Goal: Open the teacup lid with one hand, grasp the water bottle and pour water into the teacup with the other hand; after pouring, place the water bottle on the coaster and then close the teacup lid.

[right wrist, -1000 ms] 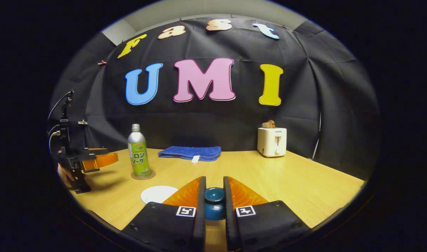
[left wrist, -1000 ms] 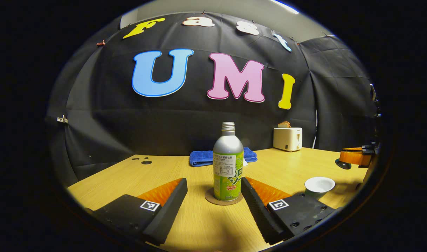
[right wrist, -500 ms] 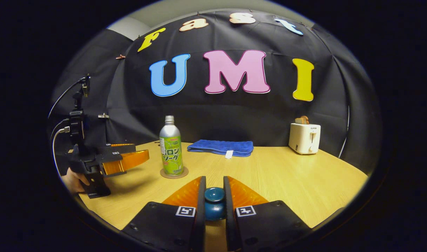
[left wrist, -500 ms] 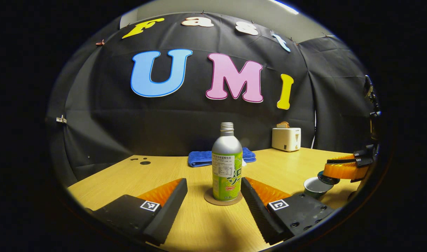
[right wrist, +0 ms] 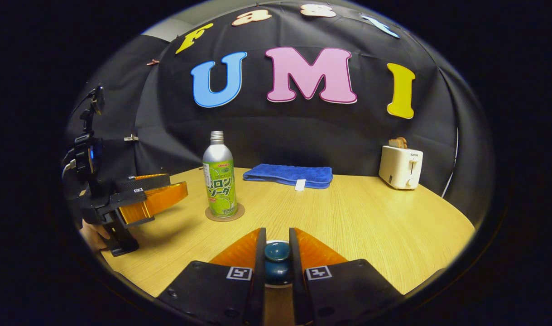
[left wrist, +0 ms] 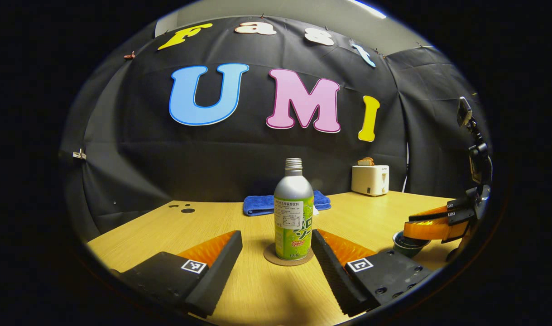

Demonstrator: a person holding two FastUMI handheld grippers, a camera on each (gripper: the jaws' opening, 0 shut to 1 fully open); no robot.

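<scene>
Right claw (right wrist: 276, 258): squeezed tight on the blue lid knob (right wrist: 276, 251)
Change: a second ago the lid was up high; now it sat low over the teacup (left wrist: 406, 242)
Left claw (left wrist: 276, 258): open, bottle (left wrist: 294, 213) on coaster (left wrist: 271, 258) between its fingers
Meaning: almost done

Silver-green bottle (left wrist: 294, 208) stands upright, uncapped, on its round coaster (left wrist: 288, 259); blue lid (right wrist: 276, 258) sits over the teacup (left wrist: 407, 242).

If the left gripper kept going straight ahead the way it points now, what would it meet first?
Most likely the water bottle on its coaster, which stands centred between the open left gripper fingers; the table beyond holds the blue towel.
</scene>
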